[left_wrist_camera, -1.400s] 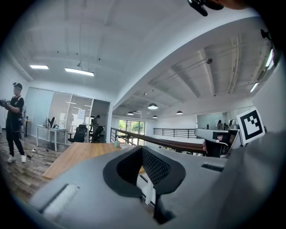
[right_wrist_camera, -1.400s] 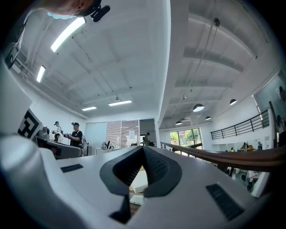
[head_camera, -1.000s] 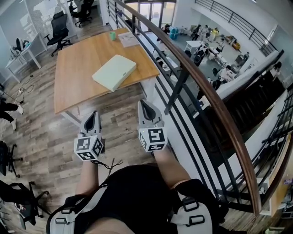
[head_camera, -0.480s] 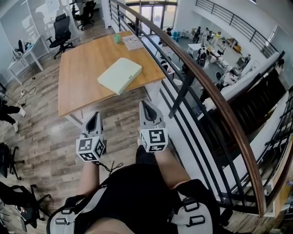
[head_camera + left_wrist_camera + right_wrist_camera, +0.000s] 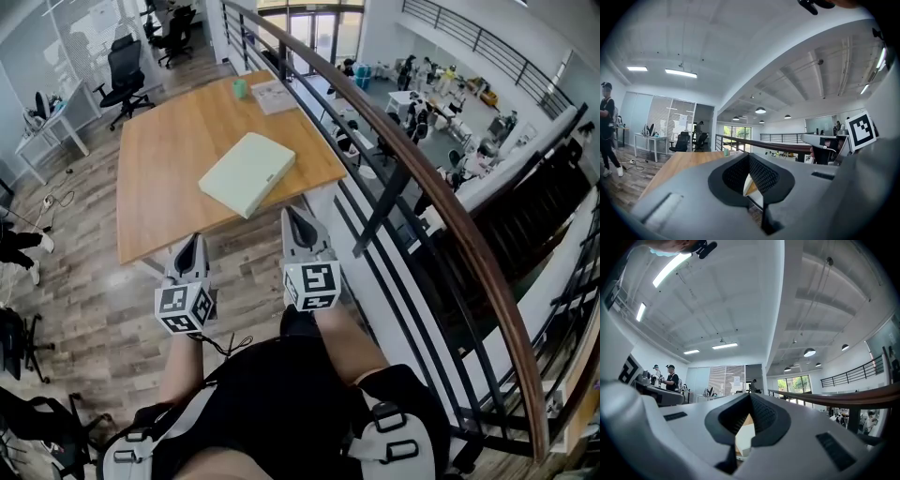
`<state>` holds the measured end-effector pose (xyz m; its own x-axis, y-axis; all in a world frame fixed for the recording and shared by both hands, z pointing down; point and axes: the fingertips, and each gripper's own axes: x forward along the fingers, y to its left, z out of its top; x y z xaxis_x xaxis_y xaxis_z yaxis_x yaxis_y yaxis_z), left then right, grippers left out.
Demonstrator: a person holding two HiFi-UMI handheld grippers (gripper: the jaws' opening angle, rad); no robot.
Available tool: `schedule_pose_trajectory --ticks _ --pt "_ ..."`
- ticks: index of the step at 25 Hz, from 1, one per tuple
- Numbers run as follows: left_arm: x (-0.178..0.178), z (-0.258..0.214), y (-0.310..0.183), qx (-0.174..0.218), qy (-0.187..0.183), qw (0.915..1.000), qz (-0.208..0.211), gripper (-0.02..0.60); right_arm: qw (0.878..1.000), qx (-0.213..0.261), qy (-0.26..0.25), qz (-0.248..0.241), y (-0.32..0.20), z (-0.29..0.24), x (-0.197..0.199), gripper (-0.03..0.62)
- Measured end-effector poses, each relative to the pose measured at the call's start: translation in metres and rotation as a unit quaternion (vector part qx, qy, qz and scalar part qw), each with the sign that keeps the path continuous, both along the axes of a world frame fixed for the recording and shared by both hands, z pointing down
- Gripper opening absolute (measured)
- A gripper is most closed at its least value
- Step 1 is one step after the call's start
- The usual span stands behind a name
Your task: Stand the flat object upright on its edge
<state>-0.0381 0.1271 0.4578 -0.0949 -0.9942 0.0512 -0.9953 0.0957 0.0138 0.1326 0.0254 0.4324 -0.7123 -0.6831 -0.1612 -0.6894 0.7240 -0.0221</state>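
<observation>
Both tongs have been brought nearer to the desk [image 5: 159, 159], their tips now seen at its near edge. The left tongs [image 5: 191, 246] and right tongs [image 5: 294, 217] are closed together, with nothing held. The pale flat box [image 5: 247, 172] is laid flat by the desk's near right corner, left of the railing [image 5: 403, 150].

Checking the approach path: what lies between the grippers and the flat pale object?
The head view shows only bare wooden table between the flat pale object and the left gripper and right gripper.
</observation>
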Motion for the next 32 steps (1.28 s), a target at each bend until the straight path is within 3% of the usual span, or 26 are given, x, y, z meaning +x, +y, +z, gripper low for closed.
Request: schedule_pose_trajectory --ticks 23,32 --pt "-0.08 -0.003 -0.26 -0.045 0.007 0.999 0.002 0.005 0.998 -0.049 0.026 -0.014 -0.257 0.004 -0.079 0.006" --pt "-0.117 0.016 -0.304 -0.06 0.022 0.9979 -0.003 0.005 0.996 -0.074 0.045 -0.007 -0.303 0.028 -0.098 0.006"
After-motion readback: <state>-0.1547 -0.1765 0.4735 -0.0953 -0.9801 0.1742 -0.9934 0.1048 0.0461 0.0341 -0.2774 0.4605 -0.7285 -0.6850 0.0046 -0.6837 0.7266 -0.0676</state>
